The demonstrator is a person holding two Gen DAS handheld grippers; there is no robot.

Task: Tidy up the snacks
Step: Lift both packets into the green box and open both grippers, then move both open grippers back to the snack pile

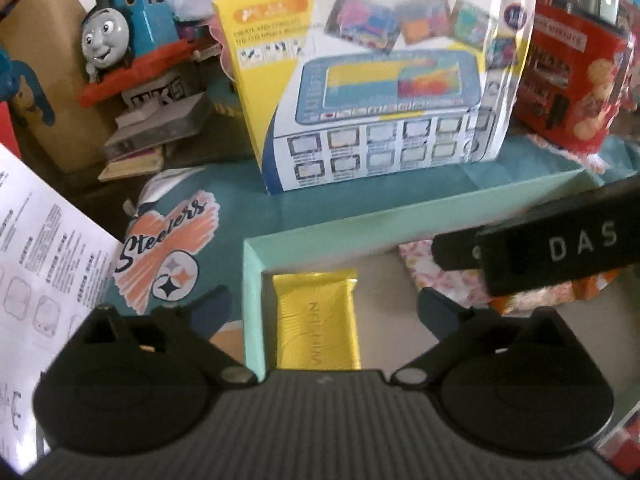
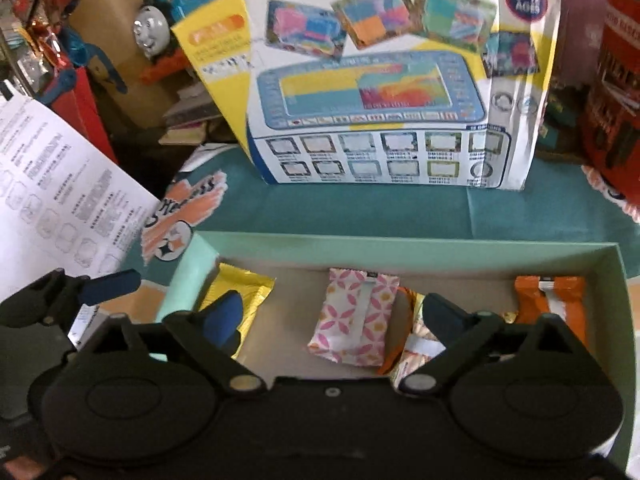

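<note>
Both grippers hang over the mint-green box (image 2: 400,245), jaws spread wide and nothing between them: the left gripper (image 1: 324,312) above the gold packet (image 1: 316,320), the right gripper (image 2: 332,320) above the pink-patterned packet (image 2: 354,316).

The snacks already lie inside the box, so the step in hand looks like release and tidy. To do it well, each tool should lift straight clear without dragging a foil edge, then nudge only packets that overlap. The pink-patterned packet sits at the right gripper's 12 o'clock, the gold one at its 10 o'clock against the box's left wall, and the orange packet (image 2: 550,292) at 2 o'clock by the right wall.

Counted in the right wrist view: one gold packet, one pink-patterned, one orange, plus a partly hidden wrapper or two under the right finger, number unclear. One box. Behind it at 12 o'clock stands one toy carton (image 2: 372,92).
</note>
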